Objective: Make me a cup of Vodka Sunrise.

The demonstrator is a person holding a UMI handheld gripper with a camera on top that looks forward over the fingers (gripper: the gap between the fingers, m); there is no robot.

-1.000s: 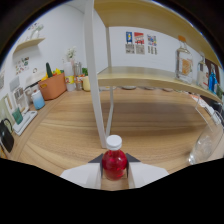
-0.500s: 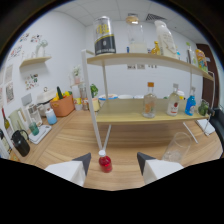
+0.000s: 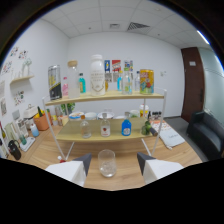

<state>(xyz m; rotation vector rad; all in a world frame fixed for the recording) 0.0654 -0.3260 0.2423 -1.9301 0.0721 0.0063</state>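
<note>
My gripper [image 3: 112, 162] is spread wide and grips nothing; only the finger [image 3: 82, 161] tips show, the rest cut off below. A clear glass [image 3: 107, 163] stands on the wooden table [image 3: 125, 177] between them, gaps on both sides. Beyond, the two-tier shelf [image 3: 105, 98] holds bottles whose labels I cannot read

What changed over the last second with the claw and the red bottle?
The claw let go of the red white-capped bottle, opened and backed away from the shelf; that bottle is out of sight. An empty glass now stands between its fingers. Shelf bottles stayed put.
</note>
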